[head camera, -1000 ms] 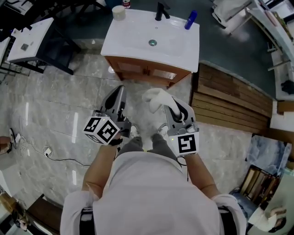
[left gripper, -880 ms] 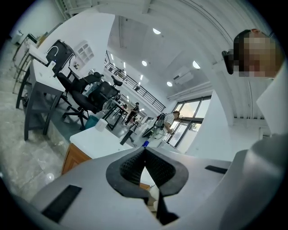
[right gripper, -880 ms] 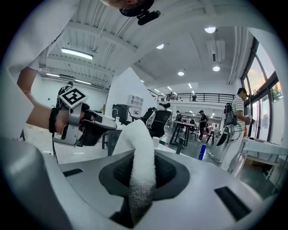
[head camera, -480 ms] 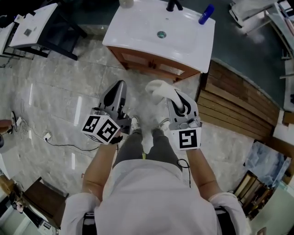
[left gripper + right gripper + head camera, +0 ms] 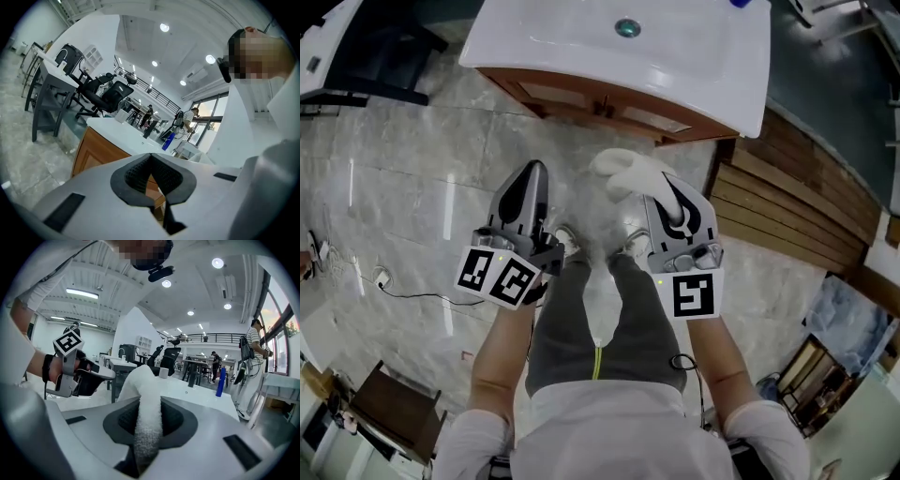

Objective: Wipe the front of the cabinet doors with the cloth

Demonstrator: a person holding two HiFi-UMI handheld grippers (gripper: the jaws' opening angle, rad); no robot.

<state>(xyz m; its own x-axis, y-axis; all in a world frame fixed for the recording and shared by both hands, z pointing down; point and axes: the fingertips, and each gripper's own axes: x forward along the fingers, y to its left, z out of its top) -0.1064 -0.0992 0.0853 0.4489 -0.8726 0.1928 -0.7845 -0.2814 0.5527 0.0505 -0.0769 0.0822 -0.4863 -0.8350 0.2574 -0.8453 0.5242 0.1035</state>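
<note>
The fingers (image 5: 178, 420) of the right gripper (image 5: 150, 427) were clenched on the white cloth (image 5: 145, 394). It stood up between them as a soft roll, prob. so its free end meets the wood first. The left gripper (image 5: 152, 180) had its fingers pressed together w/ nothing inside, a spare. Both hung over the floor (image 5: 412, 187), near but apart from the cabinet doors (image 5: 609, 103) under the sink top (image 5: 581, 47). Wiping was not yet begun, I judged.
</note>
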